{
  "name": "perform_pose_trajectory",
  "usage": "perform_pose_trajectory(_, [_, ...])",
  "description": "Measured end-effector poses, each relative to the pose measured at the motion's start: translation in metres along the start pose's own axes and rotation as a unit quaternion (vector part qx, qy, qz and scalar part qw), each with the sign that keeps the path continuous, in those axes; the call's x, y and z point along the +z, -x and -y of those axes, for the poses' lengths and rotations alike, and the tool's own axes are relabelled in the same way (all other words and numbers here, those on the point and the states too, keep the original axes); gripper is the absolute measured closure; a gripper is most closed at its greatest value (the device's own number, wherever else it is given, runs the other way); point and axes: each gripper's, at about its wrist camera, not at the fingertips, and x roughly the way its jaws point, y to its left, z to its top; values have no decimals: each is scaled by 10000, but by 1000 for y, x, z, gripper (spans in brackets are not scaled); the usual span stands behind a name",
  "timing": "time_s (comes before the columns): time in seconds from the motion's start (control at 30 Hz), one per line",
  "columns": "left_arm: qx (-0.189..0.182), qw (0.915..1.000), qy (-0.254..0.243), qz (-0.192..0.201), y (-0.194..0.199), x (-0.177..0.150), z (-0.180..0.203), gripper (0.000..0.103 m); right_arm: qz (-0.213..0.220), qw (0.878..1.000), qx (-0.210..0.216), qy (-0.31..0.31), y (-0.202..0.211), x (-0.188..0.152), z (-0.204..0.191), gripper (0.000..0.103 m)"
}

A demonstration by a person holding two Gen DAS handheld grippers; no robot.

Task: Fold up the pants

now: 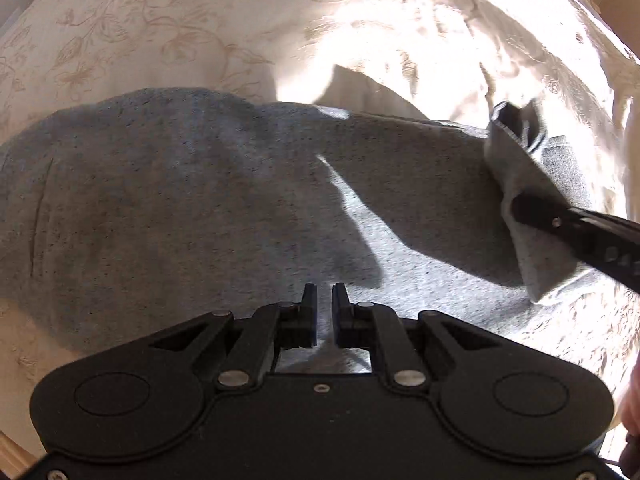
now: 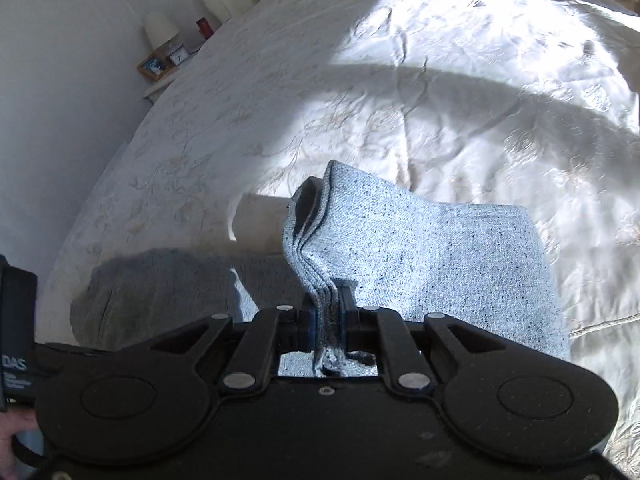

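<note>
Grey speckled pants (image 1: 224, 184) lie spread across a cream embroidered bedspread (image 1: 152, 28). My left gripper (image 1: 324, 292) hovers just above the near part of the pants, its jaws a narrow gap apart and holding nothing. My right gripper (image 2: 327, 300) is shut on a bunched, several-layered end of the pants (image 2: 400, 248) and lifts it off the bed. In the left wrist view the right gripper (image 1: 520, 206) shows at the right edge, with the raised fold of cloth (image 1: 524, 160) around its tip.
The bedspread (image 2: 400, 92) stretches far ahead, partly in bright sun. A nightstand (image 2: 164, 68) with a lamp, clock and picture frame stands by the white wall at the bed's far left. The left gripper's body (image 2: 16, 320) shows at the left edge.
</note>
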Motion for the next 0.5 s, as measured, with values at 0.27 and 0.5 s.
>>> perform_pose_trajectory(0.27, [-69, 9997, -204, 107, 5, -3, -16, 87, -385, 9965, -299, 673, -41, -36, -43, 78])
perform_pose_trajectory(0.5, [-380, 9982, -381, 257, 12, 8, 9, 87, 548, 9977, -380, -91, 19, -37, 1, 73])
